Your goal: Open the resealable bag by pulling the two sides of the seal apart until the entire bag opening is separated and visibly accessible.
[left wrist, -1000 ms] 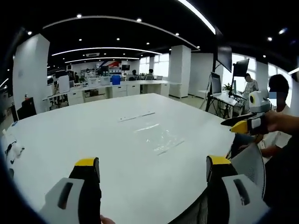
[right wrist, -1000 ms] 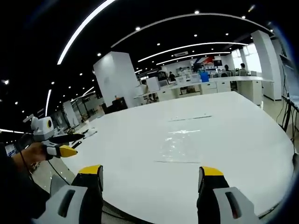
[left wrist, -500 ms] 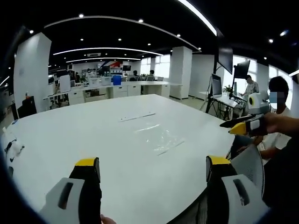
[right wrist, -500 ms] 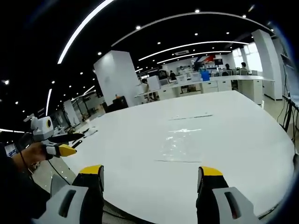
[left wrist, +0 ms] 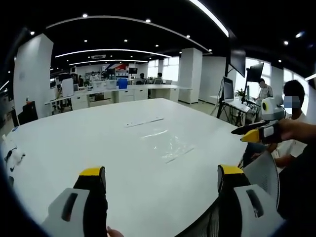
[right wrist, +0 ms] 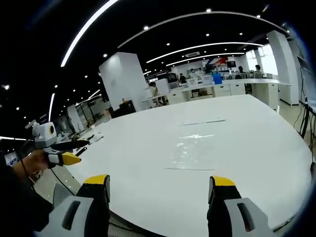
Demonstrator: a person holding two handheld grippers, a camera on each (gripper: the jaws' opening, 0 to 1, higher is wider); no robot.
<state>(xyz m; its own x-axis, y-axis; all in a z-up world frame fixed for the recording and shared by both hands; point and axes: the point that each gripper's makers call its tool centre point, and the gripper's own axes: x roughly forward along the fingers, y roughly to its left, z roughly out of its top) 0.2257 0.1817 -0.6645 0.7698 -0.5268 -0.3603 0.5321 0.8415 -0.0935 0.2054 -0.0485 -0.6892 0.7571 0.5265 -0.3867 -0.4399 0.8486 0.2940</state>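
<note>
A clear resealable bag (left wrist: 170,144) lies flat on the big white table (left wrist: 74,148), its seal strip along the near edge. The same bag (right wrist: 190,152) shows in the right gripper view, mid-table. My left gripper (left wrist: 161,180) is open, held above the table's near edge, well short of the bag. My right gripper (right wrist: 161,187) is open too, above the table's edge and apart from the bag. The right gripper (left wrist: 253,132) enters the left gripper view from the right, held in a hand. The left gripper (right wrist: 66,152) appears at the left of the right gripper view.
A thin strip (left wrist: 144,122) lies on the table beyond the bag. A small white item (left wrist: 14,159) rests at the table's left edge. A person (left wrist: 291,123) sits at the right by monitors (left wrist: 228,89). Desks and chairs fill the office behind.
Both views have shifted only slightly; the bag and both open grippers stand as before.
</note>
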